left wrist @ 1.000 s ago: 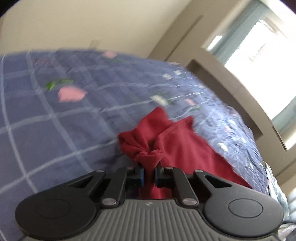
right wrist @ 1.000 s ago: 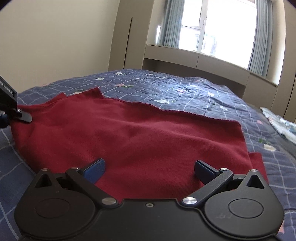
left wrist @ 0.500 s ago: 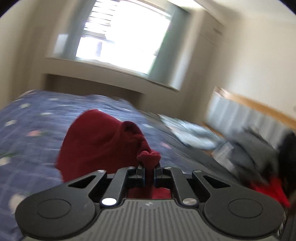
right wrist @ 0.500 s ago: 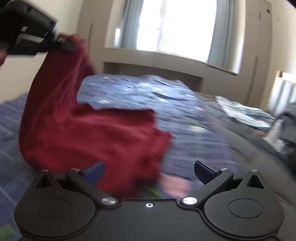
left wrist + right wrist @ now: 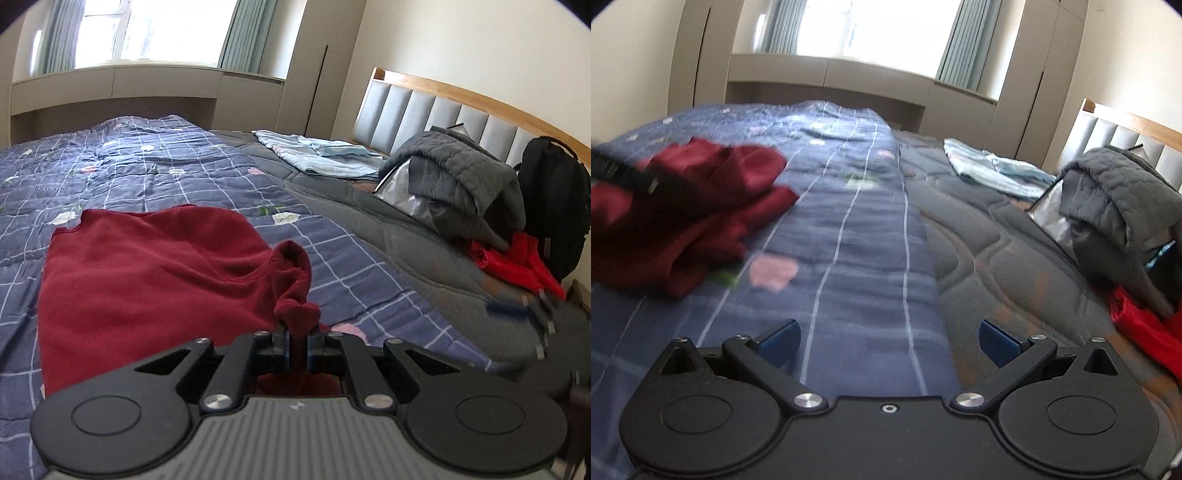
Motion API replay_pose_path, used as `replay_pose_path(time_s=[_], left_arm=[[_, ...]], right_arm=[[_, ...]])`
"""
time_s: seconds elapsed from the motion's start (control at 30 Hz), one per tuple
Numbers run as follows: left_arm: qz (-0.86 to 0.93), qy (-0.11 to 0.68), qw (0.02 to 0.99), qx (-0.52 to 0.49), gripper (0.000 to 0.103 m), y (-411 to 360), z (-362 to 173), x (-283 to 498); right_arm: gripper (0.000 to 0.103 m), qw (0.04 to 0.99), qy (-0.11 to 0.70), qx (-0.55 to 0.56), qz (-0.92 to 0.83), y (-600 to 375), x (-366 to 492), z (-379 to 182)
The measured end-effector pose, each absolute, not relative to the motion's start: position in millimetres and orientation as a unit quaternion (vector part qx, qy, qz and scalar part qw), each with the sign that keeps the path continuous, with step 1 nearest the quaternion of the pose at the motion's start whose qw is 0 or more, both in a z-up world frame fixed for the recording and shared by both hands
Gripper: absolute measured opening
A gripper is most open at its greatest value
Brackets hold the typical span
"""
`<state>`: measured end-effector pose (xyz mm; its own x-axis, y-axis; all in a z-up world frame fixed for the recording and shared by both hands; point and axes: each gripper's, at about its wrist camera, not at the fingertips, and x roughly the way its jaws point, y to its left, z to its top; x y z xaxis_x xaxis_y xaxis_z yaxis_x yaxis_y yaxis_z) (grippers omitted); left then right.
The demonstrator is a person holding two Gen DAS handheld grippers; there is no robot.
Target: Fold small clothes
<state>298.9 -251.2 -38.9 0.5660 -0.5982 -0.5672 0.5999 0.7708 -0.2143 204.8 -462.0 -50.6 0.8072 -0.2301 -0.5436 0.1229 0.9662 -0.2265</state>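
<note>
The dark red garment (image 5: 155,273) is lying on the blue checked quilt (image 5: 207,173), occupying the lower left and centre of the left wrist view, with one bunched corner rising toward the bottom centre of that frame. The left tool (image 5: 297,349) is gripping that corner, its jaws standing nearly together with the red cloth pinched between the blue pads and a knot of fabric sitting just above them. In the right wrist view the same garment (image 5: 701,192) is appearing at the left edge, blurred, folded over on itself, with the dark body of the left tool crossing it. The right tool (image 5: 890,341) is standing wide open at the bottom of its frame, holding nothing, its blue fingertips (image 5: 781,338) hovering above bare quilt well apart from the garment. Beyond the quilt, a grey mattress cover (image 5: 376,221) is showing at the right. A light blue cloth (image 5: 325,155) is lying on it toward the upper centre. A grey quilted jacket (image 5: 465,177) is heaped at the right, next to a bright red item (image 5: 517,262) and a black backpack (image 5: 554,206) against the padded headboard (image 5: 436,107).
</note>
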Motion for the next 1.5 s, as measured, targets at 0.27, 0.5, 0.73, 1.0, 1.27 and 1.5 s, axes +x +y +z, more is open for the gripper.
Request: replay_pose_path(time_s=[0.27,0.5,0.73,1.0,1.27,1.5], left_arm=[[-0.333,0.297,0.892,0.078,0.007,-265.4,-30.0,287.6],[-0.337,0.286,0.887,0.131,0.007,-278.2,-34.9,272.1],[-0.339,0.290,0.887,0.117,0.007,-276.8,-35.5,271.2],[-0.345,0.314,0.878,0.104,0.026,-274.4,-41.1,273.9],[-0.318,0.324,0.891,-0.002,0.098,-225.6,-18.6,271.4],[-0.140,0.344,0.928,-0.039,0.103,-181.7,-24.3,290.6]], right_arm=[[0.102,0.956,0.277,0.077,0.060,-474.4,312.6,-25.7],[0.049,0.928,0.325,0.131,0.128,-454.5,392.6,-46.9],[0.007,0.929,0.320,0.137,0.128,-459.0,393.3,-48.3],[0.018,0.933,0.331,0.089,0.111,-448.8,387.2,-55.1],[0.085,0.939,0.318,0.099,0.088,-455.2,363.3,-37.0],[0.099,0.944,0.315,0.076,0.058,-440.0,325.5,-40.1]])
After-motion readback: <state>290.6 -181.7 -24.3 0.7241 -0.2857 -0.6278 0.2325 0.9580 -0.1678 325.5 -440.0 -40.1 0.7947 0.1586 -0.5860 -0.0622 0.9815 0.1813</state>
